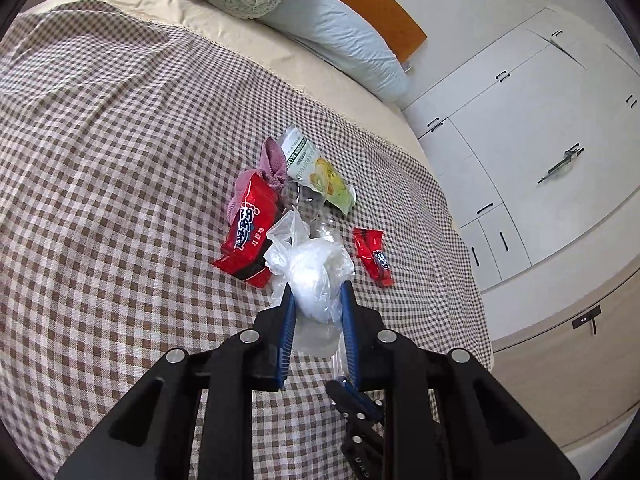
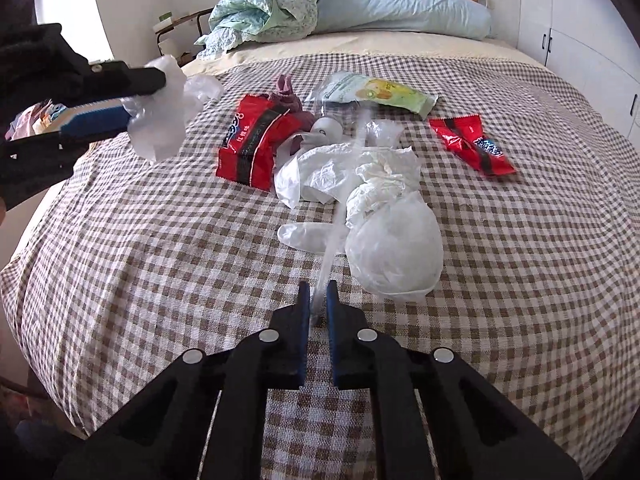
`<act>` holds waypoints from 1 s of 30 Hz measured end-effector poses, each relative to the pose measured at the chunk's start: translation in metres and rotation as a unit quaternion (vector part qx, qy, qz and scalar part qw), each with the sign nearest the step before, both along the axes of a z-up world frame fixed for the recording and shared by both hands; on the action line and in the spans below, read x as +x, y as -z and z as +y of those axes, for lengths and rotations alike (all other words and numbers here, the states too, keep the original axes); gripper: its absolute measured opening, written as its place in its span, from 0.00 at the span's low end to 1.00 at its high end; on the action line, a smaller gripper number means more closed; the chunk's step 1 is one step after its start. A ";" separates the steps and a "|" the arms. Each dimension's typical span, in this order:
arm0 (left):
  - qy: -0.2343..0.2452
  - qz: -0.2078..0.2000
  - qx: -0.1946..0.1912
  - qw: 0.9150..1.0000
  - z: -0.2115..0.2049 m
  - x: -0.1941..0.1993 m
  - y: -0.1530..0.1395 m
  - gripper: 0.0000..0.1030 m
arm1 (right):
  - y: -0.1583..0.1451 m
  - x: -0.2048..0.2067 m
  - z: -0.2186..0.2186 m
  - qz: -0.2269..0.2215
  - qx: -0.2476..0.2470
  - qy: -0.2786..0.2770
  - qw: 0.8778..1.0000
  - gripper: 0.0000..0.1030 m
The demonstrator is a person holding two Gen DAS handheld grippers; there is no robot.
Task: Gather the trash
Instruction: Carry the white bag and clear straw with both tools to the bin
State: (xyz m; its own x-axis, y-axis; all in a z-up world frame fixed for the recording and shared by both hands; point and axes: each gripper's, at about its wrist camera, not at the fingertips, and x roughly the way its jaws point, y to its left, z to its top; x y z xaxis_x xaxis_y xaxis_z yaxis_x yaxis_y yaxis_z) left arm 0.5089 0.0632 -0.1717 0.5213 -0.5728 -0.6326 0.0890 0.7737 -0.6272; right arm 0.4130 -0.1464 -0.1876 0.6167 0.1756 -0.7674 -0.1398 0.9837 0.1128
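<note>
My left gripper (image 1: 318,294) pinches a crumpled clear plastic bag (image 1: 308,264), lifted off the brown checked bedspread (image 1: 120,160), I judge to carry it off as trash; my right gripper (image 2: 318,292) clamps a thin strip of clear film (image 2: 326,264) trailing from the white wrinkled bag heap (image 2: 384,216) mid-bed, beside red snack wrappers (image 2: 256,140)

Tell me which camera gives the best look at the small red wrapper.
The right wrist view: the small red wrapper lies flat and unobstructed on the checked bedspread, its printing facing the camera. The left wrist view shows the same wrapper smaller and steeply foreshortened.
</note>
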 end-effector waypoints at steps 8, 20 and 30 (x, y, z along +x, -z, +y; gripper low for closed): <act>0.000 -0.011 0.017 1.000 -0.002 -0.010 -0.011 0.19 | -0.064 -0.046 -0.049 -0.040 -0.061 -0.011 0.997 0.05; 0.087 -0.057 0.056 0.993 -0.073 -0.027 -0.022 0.19 | -0.094 -0.142 -0.192 -0.025 -0.132 0.096 0.986 0.05; 0.217 -0.103 0.113 0.964 -0.187 -0.097 -0.049 0.19 | -0.067 -0.223 -0.263 0.009 -0.127 0.130 0.983 0.05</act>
